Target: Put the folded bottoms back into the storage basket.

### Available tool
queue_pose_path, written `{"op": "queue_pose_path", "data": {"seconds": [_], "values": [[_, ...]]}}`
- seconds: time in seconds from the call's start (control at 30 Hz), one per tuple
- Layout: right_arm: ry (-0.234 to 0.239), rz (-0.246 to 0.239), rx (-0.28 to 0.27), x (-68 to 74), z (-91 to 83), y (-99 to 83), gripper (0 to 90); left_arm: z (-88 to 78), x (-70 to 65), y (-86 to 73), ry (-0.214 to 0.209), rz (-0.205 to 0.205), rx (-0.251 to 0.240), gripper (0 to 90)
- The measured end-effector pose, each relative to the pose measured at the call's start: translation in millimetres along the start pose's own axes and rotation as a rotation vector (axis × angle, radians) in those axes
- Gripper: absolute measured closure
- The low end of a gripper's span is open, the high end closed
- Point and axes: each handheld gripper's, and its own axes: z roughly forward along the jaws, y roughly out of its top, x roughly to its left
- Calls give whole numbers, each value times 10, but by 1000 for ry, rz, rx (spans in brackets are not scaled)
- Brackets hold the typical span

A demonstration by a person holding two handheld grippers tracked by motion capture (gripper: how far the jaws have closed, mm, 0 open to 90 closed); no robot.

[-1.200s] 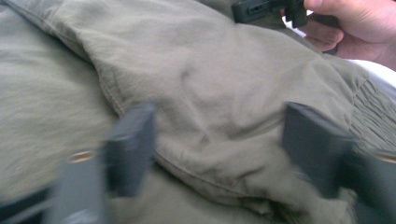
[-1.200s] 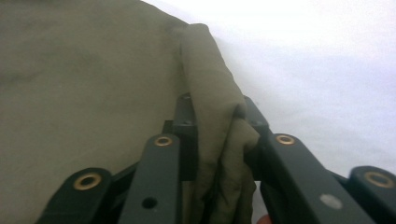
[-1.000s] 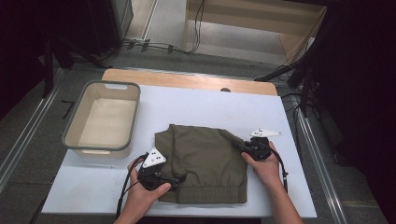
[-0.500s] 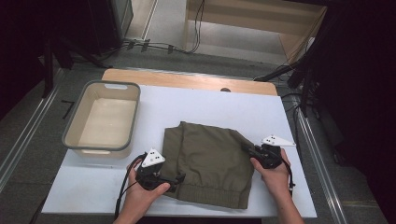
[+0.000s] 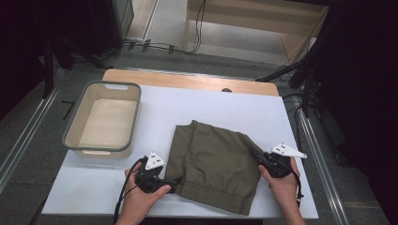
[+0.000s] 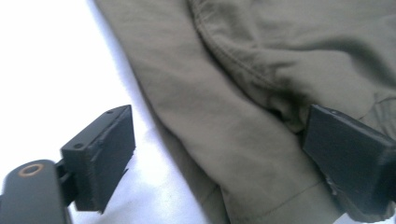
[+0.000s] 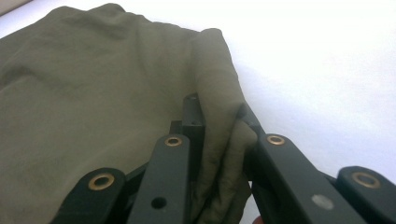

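**A:** High view first: what are we looking at?

**B:** An olive garment (image 5: 213,166), folded, is lying on the white table (image 5: 197,110), near the front edge. The left gripper (image 5: 172,183) is sitting at its near-left corner, the right gripper (image 5: 257,157) at its right edge. An empty tub (image 5: 70,140) is standing well apart to the left.

**A:** Left gripper view?

**B:** The jaws are standing wide and have just been closing a little. The garment's (image 6: 243,93) hem is lying between them, but the pads are not pressing on it, so that gripper is released. One jaw is over bare table, the other against the cloth's folded part.

**A:** Right gripper view?

**B:** The right gripper (image 7: 223,140) is clenched on a pinched ridge of the garment's (image 7: 93,84) edge. The cloth is spreading away ahead and to the left of the jaws.

**A:** What is the coming move turning on?

**B:** The garment is lying between the two hands, its hem running across from one to the other. The right side is already gripped; the left corner is probably still free, though the blur is making that hard to judge. The left hand is the nearer one to it.
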Motion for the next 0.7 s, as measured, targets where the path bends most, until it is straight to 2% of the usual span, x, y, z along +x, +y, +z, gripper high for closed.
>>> {"op": "queue_pose_path", "data": {"seconds": [0.13, 0.23, 0.3, 0.37, 0.4, 0.5, 0.57, 0.6, 0.7], "values": [[-18, -12, -7, 9, -68, -49, 776, 19, -27, -7, 8, 11, 16, 168], [-20, -15, -10, 5, -88, -67, 776, 47, -74, -14, -5, 16, 29, 206], [-23, -5, -16, 3, -116, -97, 776, 70, -161, -21, 17, 46, 35, 269], [-21, -6, -20, -1, -122, -106, 776, 77, -197, -23, 30, 58, 37, 285], [-22, -1, -25, 1, -131, -119, 776, 84, -236, -24, 51, 67, 39, 321], [-24, -5, -26, 0, -144, -149, 777, 93, -292, -28, 65, 70, 35, 437], [-24, -1, -27, 3, -159, -158, 777, 92, -305, -29, 61, 74, 36, 549], [-25, -3, -28, 14, -173, -166, 777, 90, -298, -24, 45, 60, 38, 662], [-27, -2, -31, 21, -185, -173, 777, 89, -279, -24, 20, 44, 39, 762]]}}
